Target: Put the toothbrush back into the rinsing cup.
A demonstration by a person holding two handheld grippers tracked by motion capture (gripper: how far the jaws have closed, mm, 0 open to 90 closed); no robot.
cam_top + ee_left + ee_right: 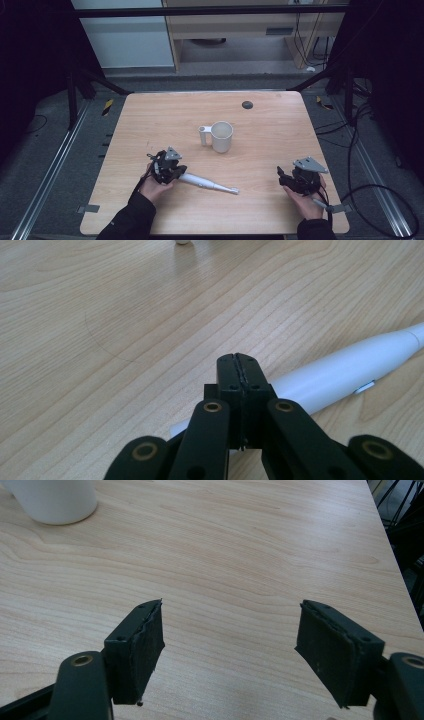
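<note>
High view: the left gripper (176,172) sits over the fat end of the white toothbrush (210,184), jaws pressed together with nothing between them. Right of the toothbrush, the right gripper (283,177) gapes wide. Behind the toothbrush stands the white mug (221,136).

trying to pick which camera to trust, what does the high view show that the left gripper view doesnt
High view alone: the whole white mug with its handle, the right gripper with its jaws apart near the table's right edge, the person's hands and dark sleeves, and a small black disc near the far edge.

Left gripper view alone: a close look at the left gripper, its jaws pressed together with nothing between them, above the thick end of the toothbrush, and a small button on that handle.

Both: the white electric toothbrush lying on the wooden table.
</note>
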